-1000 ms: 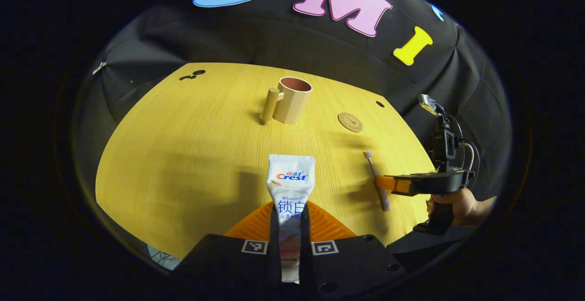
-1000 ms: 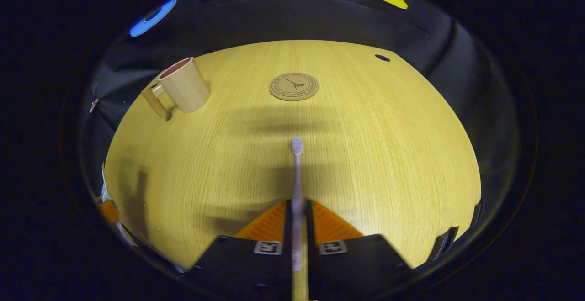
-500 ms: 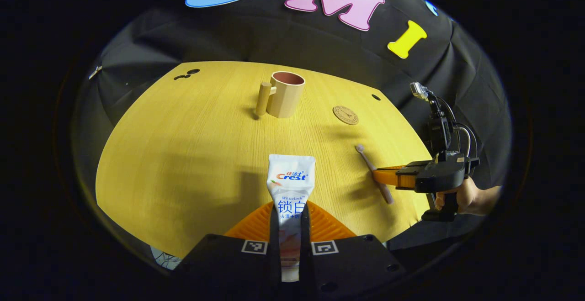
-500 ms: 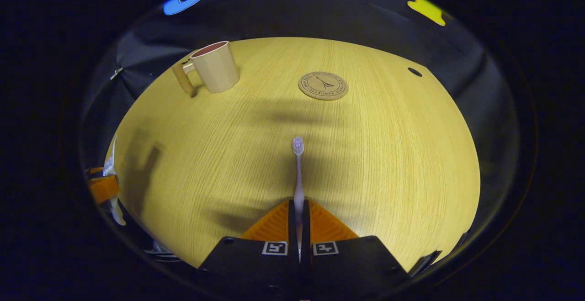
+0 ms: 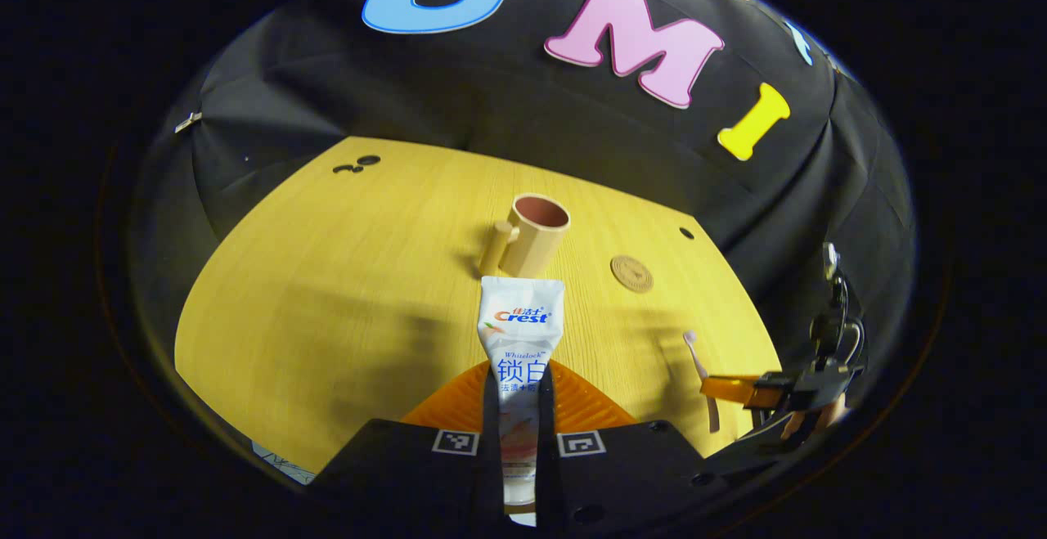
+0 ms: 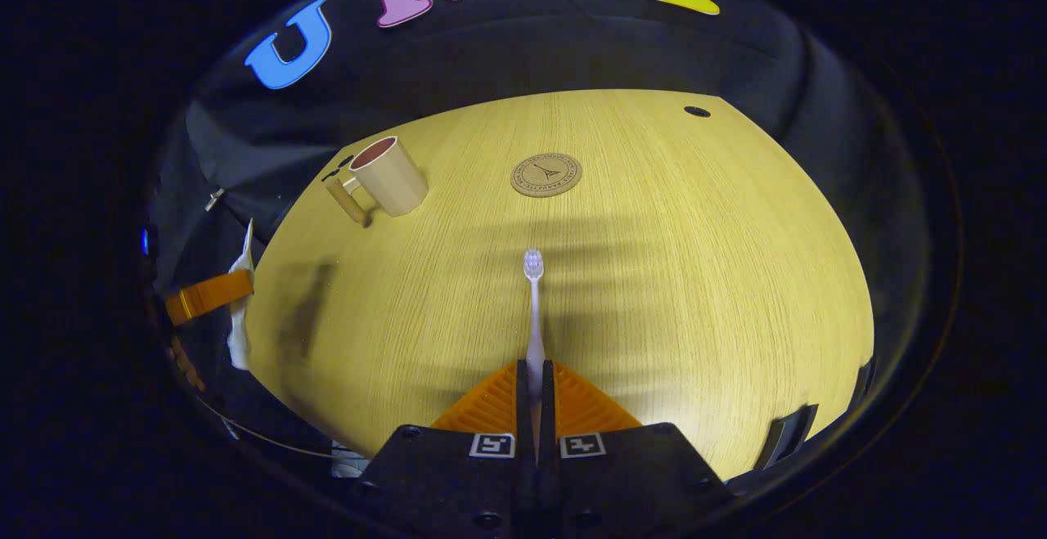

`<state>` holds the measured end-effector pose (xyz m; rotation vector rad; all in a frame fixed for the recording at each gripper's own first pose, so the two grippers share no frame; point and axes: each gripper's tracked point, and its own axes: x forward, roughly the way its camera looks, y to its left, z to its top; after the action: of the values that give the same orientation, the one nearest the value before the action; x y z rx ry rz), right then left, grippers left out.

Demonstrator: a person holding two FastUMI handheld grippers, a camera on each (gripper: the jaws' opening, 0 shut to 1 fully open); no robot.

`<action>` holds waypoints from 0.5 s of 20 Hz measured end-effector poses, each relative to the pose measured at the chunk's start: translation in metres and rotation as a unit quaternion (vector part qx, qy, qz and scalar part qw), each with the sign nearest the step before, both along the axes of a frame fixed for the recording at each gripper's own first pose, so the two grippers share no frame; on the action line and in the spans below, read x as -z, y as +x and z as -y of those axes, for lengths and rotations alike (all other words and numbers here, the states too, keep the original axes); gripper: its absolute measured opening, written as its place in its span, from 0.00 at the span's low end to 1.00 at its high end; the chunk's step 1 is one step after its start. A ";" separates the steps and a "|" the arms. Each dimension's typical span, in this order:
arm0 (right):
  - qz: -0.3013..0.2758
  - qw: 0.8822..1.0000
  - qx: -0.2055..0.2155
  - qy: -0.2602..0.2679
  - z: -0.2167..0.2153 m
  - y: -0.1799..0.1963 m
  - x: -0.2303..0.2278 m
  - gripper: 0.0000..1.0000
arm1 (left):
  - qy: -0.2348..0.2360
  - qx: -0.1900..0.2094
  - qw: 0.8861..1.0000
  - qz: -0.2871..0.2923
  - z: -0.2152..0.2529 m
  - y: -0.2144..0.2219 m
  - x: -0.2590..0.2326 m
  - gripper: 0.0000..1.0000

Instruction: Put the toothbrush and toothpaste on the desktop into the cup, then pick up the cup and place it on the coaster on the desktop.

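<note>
**Booth background**

I'm working over a yellow wood-grain desktop (image 6: 695, 261) with a round cable hole (image 6: 697, 111) near its far edge. Black cloth wall (image 5: 491, 97) is hanging creased behind it. Light is falling from above, casting soft shadows across the wood.

The white toothpaste tube (image 5: 521, 334) sticks forward, pinched between the left gripper's (image 5: 521, 396) fingers. The pale toothbrush (image 6: 533, 310) (bristle head forward) is clamped in the right gripper (image 6: 535, 384). The beige cup (image 5: 535, 235) stands upright on the desktop (image 5: 327, 277), near the round cork coaster (image 5: 631, 273).
</note>
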<state>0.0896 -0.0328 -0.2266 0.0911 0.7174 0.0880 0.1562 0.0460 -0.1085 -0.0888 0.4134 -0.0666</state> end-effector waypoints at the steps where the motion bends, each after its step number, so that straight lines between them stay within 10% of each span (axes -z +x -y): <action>1: 0.001 1.000 0.000 0.005 0.002 -0.002 -0.003 0.05 | -0.004 -0.002 1.000 0.013 0.001 0.008 -0.014 0.20; 10: 0.035 0.998 -0.010 0.045 0.010 -0.002 -0.053 0.05 | -0.011 -0.010 0.994 0.105 0.021 0.092 -0.102 0.20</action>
<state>0.0874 -0.0427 -0.1740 0.1659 0.6444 0.1428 0.2482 0.0251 -0.0063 -0.1070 0.2009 -0.0602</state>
